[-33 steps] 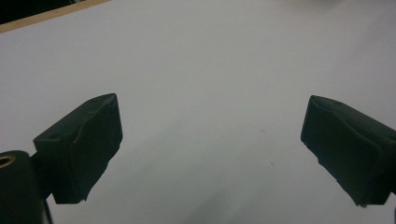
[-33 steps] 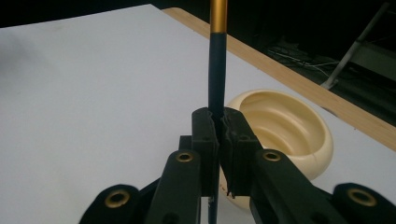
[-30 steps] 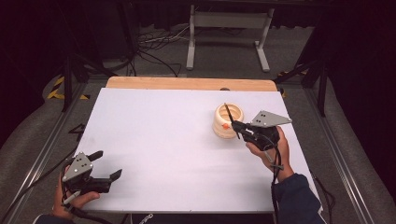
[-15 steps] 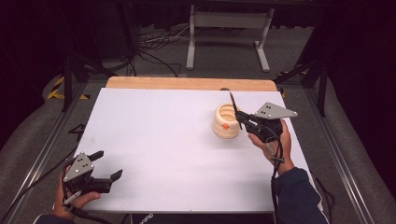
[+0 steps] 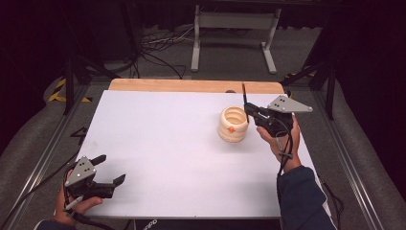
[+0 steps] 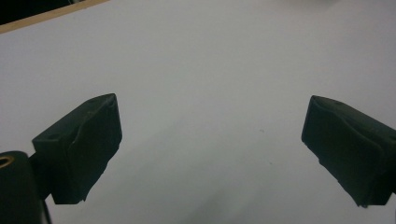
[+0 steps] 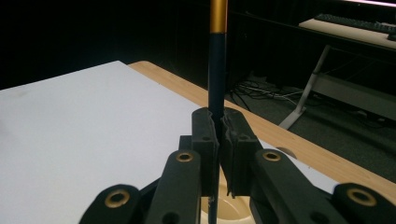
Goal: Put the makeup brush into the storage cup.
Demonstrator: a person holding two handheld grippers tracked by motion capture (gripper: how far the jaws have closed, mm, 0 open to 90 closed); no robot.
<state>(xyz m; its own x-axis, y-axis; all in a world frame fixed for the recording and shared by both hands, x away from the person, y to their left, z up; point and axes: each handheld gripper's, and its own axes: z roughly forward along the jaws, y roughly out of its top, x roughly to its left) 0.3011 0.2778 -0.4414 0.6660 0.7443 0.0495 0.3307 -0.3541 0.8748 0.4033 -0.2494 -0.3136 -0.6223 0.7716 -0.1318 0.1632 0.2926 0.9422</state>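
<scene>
A thin dark stick with a gold band, a brush or pen by the look of it, stands nearly upright in the right gripper, whose fingers are pressed together on its shaft. In the high view the stick rises above the gripper at about 1 o'clock on the bench, its top reaching up toward the wooden back edge. Its lower end points down over a cream ribbed pot, which sits just to the 9 o'clock side of the gripper. In the right gripper view the pot's rim shows directly beneath the fingers. Whether the tip is inside the pot or above it cannot be told. A small orange mark is on the pot's near side.

The pot stands on the white sheet covering the bench, right of centre and toward the far side.

The left gripper rests well apart at 7 o'clock, near the front left corner. Its fingers are spread wide with only bare white surface between them.
</scene>
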